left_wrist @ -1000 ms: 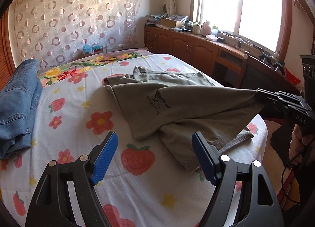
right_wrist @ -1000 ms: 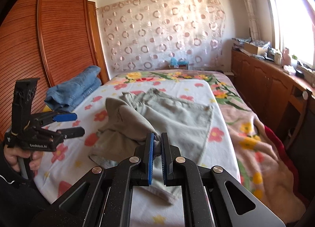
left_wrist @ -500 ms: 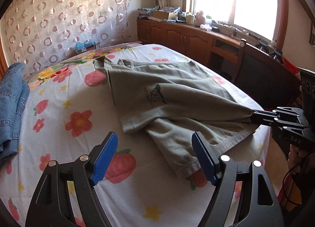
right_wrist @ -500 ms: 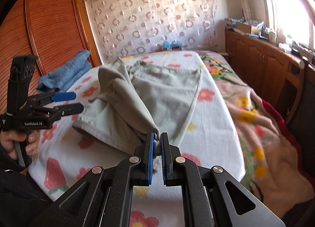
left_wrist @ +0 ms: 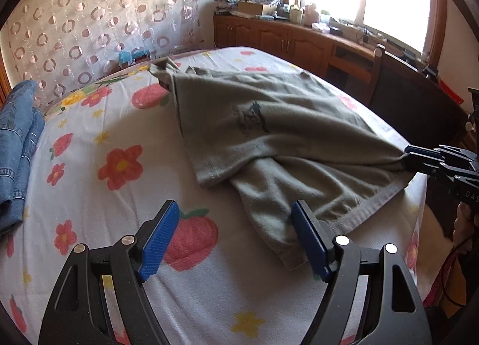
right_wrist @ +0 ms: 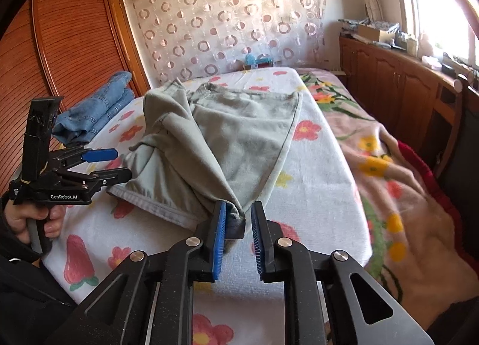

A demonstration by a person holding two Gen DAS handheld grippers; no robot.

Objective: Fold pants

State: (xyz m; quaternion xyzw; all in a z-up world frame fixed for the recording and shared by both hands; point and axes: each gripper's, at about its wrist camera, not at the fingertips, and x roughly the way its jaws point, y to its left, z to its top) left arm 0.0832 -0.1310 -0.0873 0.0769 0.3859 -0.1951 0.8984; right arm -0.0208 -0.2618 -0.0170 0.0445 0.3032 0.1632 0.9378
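We see grey-green pants (left_wrist: 269,135) on the flowered bed, rumpled, one part folded over another, dark printed logo facing up, hemmed edge nearest us, one corner drawn out taut toward the bed's edge.

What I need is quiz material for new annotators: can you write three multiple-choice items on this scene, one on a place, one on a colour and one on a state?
1. Where do the blue jeans lie?
A. on the bed, on the side nearest the wardrobe
B. on the cabinet under the window
C. on the floor

2. What colour are the pads of the left gripper?
A. red
B. blue
C. green

3. What state is the left gripper in?
A. shut on fabric
B. open
C. shut, empty

Answers:
1 A, the jeans sit folded on the flowered sheet beside the wardrobe.
2 B, both pads show blue.
3 B, its jaws stand wide apart, clamping nothing.
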